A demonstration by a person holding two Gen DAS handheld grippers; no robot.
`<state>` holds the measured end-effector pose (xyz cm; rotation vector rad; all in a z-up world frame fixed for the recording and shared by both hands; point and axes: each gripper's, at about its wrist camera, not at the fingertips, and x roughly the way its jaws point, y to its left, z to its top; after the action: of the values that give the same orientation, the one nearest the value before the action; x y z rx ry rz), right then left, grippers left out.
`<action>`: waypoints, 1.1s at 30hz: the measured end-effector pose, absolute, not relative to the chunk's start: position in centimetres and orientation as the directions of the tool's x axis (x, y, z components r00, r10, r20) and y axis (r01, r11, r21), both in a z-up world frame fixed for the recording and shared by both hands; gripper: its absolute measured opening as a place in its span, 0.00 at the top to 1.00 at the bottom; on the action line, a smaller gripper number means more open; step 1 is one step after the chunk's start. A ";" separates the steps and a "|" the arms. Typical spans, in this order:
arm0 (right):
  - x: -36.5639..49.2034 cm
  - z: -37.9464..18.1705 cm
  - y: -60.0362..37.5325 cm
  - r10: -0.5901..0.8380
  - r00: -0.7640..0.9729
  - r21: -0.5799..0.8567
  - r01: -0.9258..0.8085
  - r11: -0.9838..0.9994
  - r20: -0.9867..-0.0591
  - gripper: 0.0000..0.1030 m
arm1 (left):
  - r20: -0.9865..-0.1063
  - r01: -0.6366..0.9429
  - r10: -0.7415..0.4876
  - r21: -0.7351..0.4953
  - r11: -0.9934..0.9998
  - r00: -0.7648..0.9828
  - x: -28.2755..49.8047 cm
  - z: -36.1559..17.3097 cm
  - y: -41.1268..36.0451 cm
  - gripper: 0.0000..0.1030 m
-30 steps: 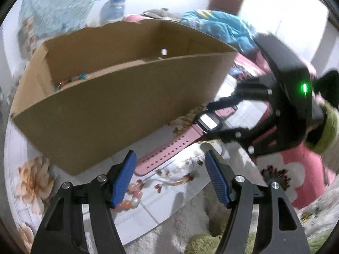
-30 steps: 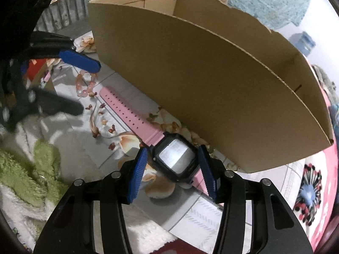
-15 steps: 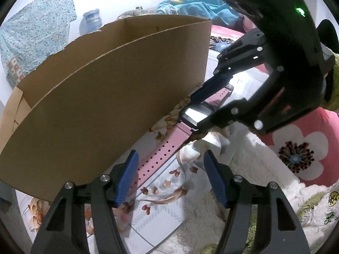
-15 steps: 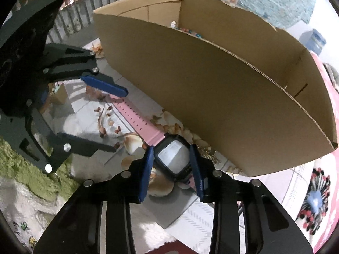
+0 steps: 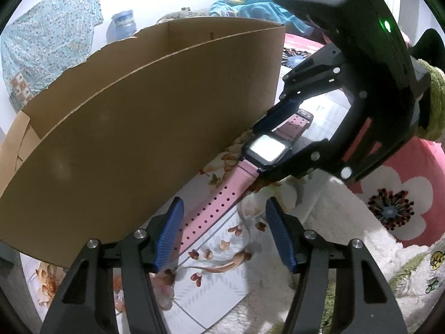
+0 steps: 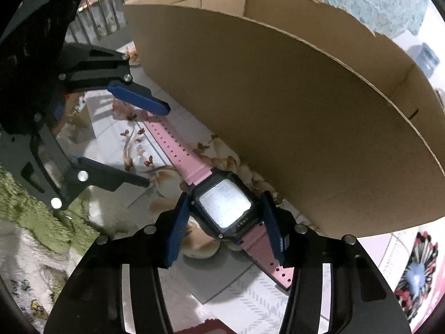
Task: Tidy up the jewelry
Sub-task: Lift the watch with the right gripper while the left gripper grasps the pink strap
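Left tool (image 5: 224, 203): half open, jaws just been closing; the pink strap (image 5: 211, 208) runs up between the pads, nearest the left one, not pinched. Judged to be steadying the loose end

Watch (image 6: 225, 208): flat on the floral sheet (image 5: 222, 292), just beside the box (image 5: 139, 128) wall and outside it

Right tool (image 6: 225, 194): jaws just been opening, watch case between the pads; left pad touches the case, right pad a hair off. Reads as a grip being eased or reset

Left view alone: far strap end beyond the right tool. Right view alone: slack at the case, and both left pads astride the strap. Box contents: neither view shows them
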<state>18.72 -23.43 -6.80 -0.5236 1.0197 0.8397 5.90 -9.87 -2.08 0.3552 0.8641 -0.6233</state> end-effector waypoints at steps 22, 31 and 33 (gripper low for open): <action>20.2 -4.3 -28.5 0.561 0.136 0.305 -0.722 0.620 -0.817 0.53 | -0.795 0.607 -0.260 0.164 0.778 0.548 6.1 -3.0 -10.6 0.82; 18.6 -6.4 -27.2 0.550 0.204 0.297 -0.666 0.684 -0.810 0.52 | -0.791 0.607 -0.320 0.081 0.790 0.521 6.3 -2.2 -9.4 0.95; 18.1 -6.4 -27.3 0.534 0.235 0.275 -0.653 0.705 -0.812 0.50 | -0.795 0.605 -0.322 0.071 0.793 0.515 6.3 -2.2 -9.6 0.96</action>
<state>18.15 -27.33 -6.44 -0.1316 1.0544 0.8177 6.34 -9.59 -2.23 0.3629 0.8647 -0.5718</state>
